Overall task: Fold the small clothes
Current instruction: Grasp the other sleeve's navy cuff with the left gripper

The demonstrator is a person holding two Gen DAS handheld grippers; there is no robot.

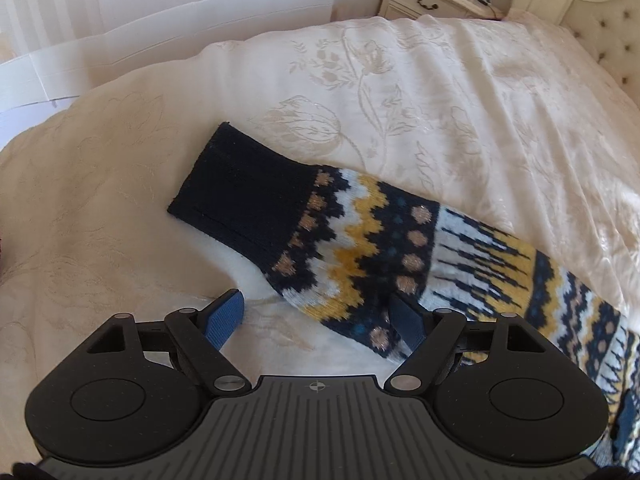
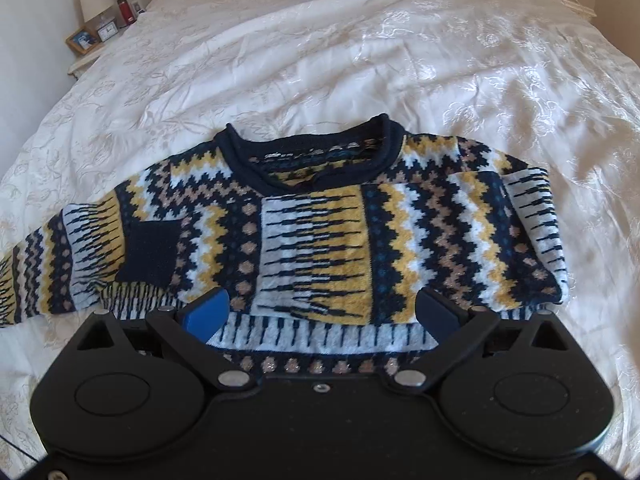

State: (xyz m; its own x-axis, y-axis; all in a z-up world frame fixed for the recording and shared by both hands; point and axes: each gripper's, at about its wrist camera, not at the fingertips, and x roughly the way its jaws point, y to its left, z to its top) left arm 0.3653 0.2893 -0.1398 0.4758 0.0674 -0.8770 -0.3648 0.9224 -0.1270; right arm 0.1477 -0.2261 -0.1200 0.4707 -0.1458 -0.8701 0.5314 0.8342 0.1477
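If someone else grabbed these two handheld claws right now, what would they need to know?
Left gripper: open, empty, low over the sweater's outstretched sleeve near its navy cuff.
Right gripper: open, empty, over the bottom hem of the sweater.
The sweater lies front up on the white bedspread, neckline facing away.
Done: one sleeve looks already folded in, its navy cuff resting on the body.
Left: the other sleeve seems still to need folding in, then the body folded.
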